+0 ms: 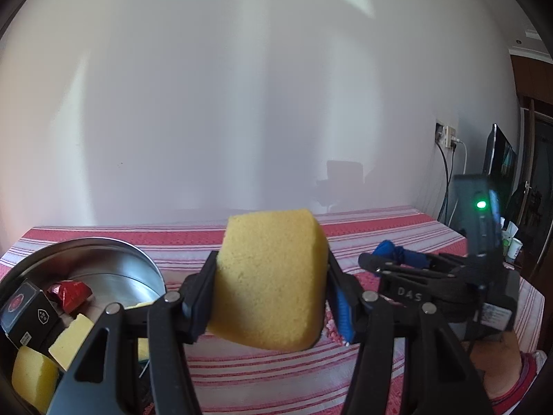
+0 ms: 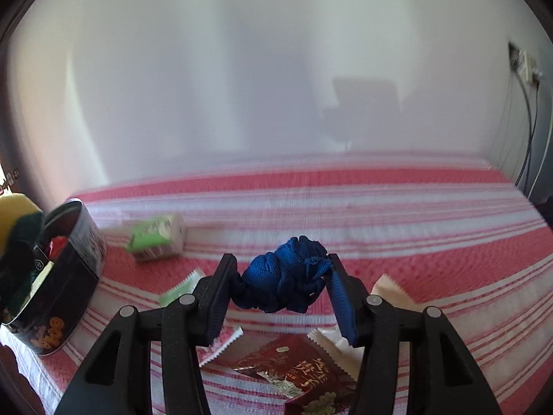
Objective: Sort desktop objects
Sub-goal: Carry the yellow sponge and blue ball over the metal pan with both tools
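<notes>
Left tongs (image 1: pixel 273 287) grip one yellow sponge (image 1: pixel 269 276); right tongs (image 2: pixel 281 288) grip one blue cord bundle (image 2: pixel 283 280); tin (image 1: pixel 114 259) holds two sponges.

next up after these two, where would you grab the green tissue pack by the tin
Grip the green tissue pack across its short sides, coming from above. It lies flat on the striped cloth, apart from the tin, so its top is open to approach.

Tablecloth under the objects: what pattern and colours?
The tablecloth has red and white stripes, clearest in the right wrist view.
</notes>
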Available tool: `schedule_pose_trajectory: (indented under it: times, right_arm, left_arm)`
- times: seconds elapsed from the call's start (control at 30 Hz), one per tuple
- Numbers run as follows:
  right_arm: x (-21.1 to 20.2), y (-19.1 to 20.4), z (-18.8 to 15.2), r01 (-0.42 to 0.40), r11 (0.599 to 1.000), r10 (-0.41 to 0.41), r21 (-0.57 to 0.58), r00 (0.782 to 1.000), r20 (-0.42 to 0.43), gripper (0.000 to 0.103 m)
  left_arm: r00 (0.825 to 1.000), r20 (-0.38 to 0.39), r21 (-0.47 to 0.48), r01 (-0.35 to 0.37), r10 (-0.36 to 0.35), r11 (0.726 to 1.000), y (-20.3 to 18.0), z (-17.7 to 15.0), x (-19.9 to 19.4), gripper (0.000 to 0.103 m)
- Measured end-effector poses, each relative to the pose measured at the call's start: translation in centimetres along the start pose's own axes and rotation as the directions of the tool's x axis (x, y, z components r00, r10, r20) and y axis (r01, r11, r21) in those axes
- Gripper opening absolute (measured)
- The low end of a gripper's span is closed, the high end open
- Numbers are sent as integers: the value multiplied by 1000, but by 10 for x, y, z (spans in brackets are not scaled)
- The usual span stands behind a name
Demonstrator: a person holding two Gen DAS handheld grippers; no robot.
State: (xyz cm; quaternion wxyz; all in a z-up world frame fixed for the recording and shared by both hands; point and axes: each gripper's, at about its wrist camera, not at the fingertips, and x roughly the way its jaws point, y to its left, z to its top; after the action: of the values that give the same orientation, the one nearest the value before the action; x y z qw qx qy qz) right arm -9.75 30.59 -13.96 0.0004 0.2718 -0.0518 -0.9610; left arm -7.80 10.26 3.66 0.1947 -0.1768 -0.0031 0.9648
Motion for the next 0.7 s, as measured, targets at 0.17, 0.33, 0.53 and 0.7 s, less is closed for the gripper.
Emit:
schedule_pose_trajectory:
  times: [0.17, 0.33, 0.53, 0.7]
  right_arm:
    - [-28, 3, -2, -6, 1000, 4, 24, 994, 112, 55]
    - [-48, 9, -14, -26, 999, 21, 30, 985, 170, 55]
    - [-58, 19, -16, -43, 999, 37, 23, 978, 206, 55]
    - [-68, 33, -22, -48, 999, 43, 18, 974, 222, 55]
  left_arm:
    - [999, 32, -25, -39, 39, 999, -1, 1, -7, 57]
    - [998, 31, -43, -50, 52, 998, 3, -2, -21, 57]
    - [996, 51, -38, -74, 75, 997, 9, -1, -51, 57]
    - [991, 61, -35, -119, 121, 992, 21, 0, -72, 57]
